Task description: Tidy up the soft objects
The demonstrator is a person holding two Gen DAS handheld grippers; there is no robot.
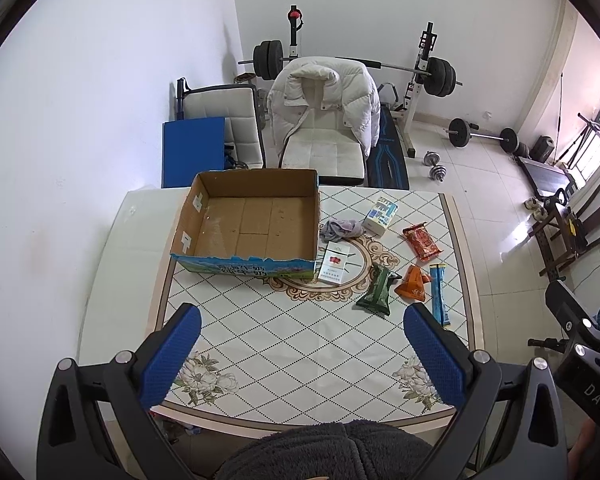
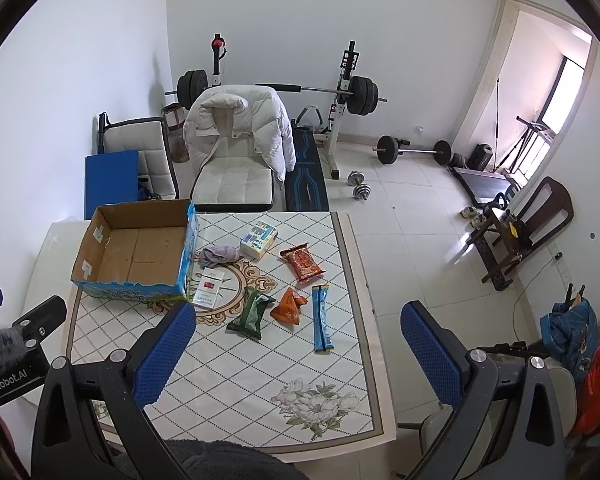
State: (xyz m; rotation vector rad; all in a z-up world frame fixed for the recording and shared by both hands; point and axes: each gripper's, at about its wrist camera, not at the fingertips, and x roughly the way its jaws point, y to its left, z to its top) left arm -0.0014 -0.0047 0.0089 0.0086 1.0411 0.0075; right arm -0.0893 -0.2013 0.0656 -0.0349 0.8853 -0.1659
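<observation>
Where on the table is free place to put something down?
The near half of the table, between the flower prints and the green packet, is bare. The cardboard box is empty inside. Crowded: right of the box, from grey cloth to blue stick packet.

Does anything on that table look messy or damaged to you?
The cardboard box has a ragged, torn front rim and stands empty. Beside it a crumpled purple cloth lies bunched up, and snack packets such as the green packet lie scattered at odd angles. Nothing looks spilled.

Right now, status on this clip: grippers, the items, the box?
Left gripper open, empty. Right gripper open, empty. Cardboard box empty; grey cloth, tissue pack, snack packets all on table. Nothing blocking.
</observation>
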